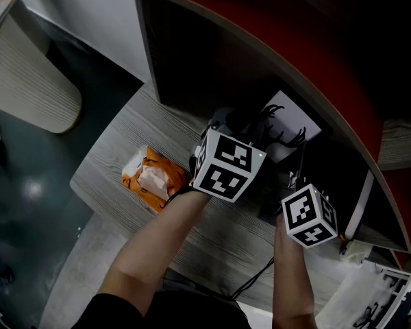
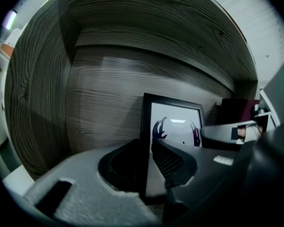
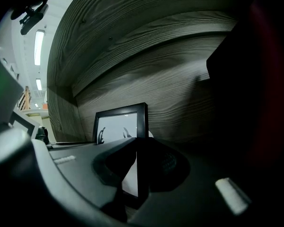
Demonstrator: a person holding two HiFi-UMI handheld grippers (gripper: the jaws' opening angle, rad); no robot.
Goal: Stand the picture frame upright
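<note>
The frame (image 1: 289,124) stands up on its bottom edge, deep in a dark nook. Its back is right by the wood wall (image 2: 109,89). Whether they touch I cannot tell. The picture in it is white with dark shapes.

The left gripper (image 1: 240,125) reaches in at the frame's left edge. In the left gripper view, that edge sits between the jaws. They are a little apart and look loose, with a dark gap at 9 o'clock of the edge.

The right gripper (image 1: 296,170) is at 4 o'clock of the left one. In the right gripper view, its jaws close snug on the frame's right edge and hold it.

An orange bag (image 1: 151,177) lies on the grey table (image 1: 116,149), at 9 o'clock of the left gripper's cube (image 1: 225,166).
</note>
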